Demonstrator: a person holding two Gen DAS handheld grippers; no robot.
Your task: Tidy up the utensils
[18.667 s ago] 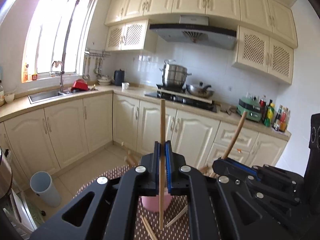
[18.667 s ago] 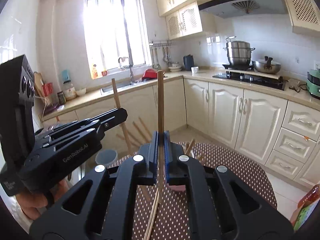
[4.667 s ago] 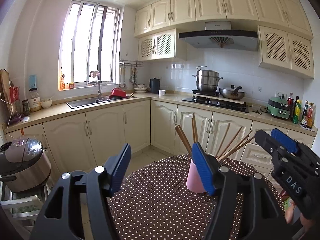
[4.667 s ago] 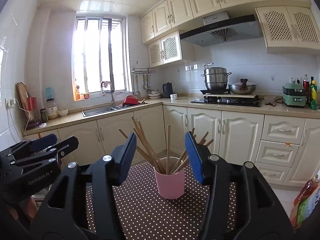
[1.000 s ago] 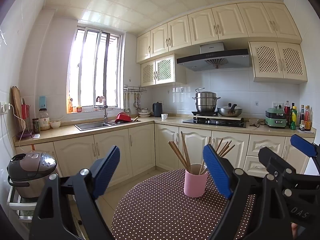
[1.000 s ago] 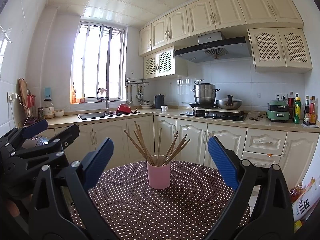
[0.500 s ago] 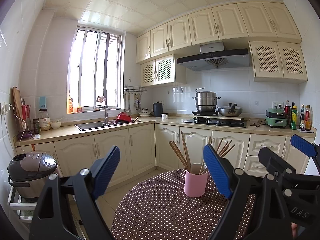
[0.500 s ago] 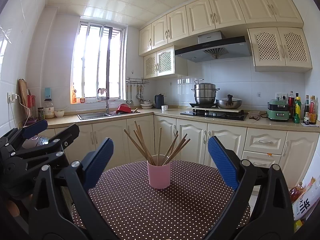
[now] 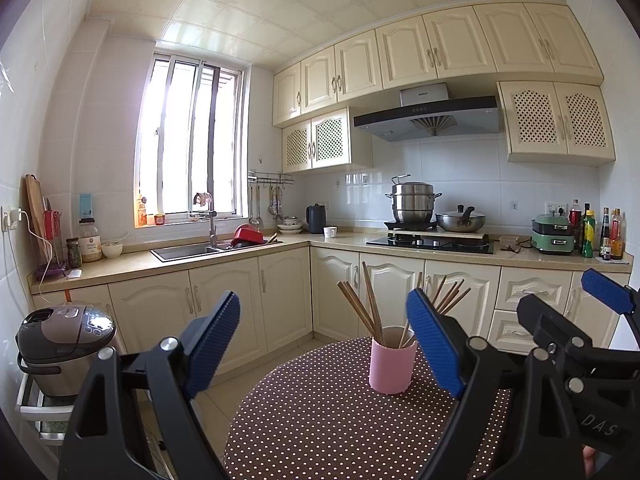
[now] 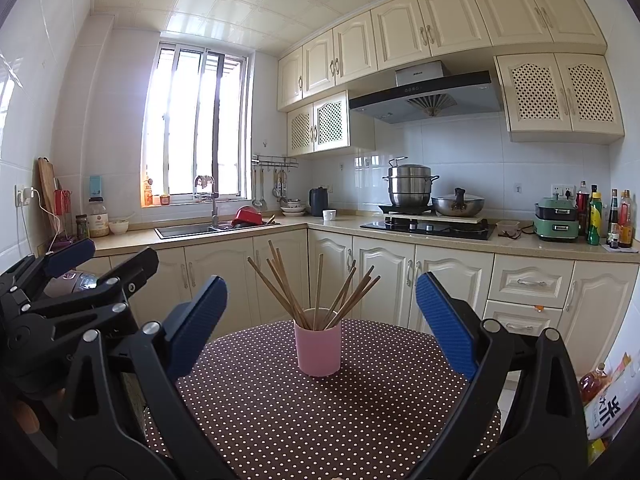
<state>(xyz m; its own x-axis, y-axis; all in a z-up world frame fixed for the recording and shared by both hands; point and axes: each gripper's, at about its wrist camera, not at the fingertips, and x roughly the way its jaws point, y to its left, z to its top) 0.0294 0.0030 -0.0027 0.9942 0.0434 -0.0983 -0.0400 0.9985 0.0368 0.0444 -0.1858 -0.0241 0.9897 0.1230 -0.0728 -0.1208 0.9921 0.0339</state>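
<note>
A: Holding level above the near rim of the table (image 10: 280,420), the right gripper (image 10: 320,320) had its blue-padded jaws spread wide with nothing pressed between them.

B: And the left gripper (image 9: 324,344)?

A: It was spread just as wide, tipped only slightly downward, nothing caught between its pads. In the right wrist view it showed as black arms low at the left edge, with part of a hand (image 10: 24,416) behind it.

B: Where did the two stand against each other?

A: Side by side and apart, both pointing across the table toward the kitchen counter (image 10: 400,236). In the left wrist view the right gripper's fingers (image 9: 606,292) reached in from the right edge.

B: Where were the utensils?

A: The chopsticks (image 10: 316,292) stood fanned out in the pink cup (image 10: 318,352), upright on the brown polka-dot cloth, past both grippers' fingertips and touched by neither. In the right wrist view the cup sat framed between the open jaws; in the left view it sat just left of the right-hand pad.

B: And beyond the table?

A: Cream cabinets (image 10: 452,292) ran under the counter, with a sink (image 10: 188,230) below the window (image 10: 196,124), then a steel pot (image 10: 410,186) and a wok (image 10: 458,204) on the stove under the range hood (image 10: 424,96). A rice cooker (image 9: 64,344) stood low at the left in the left wrist view.
</note>
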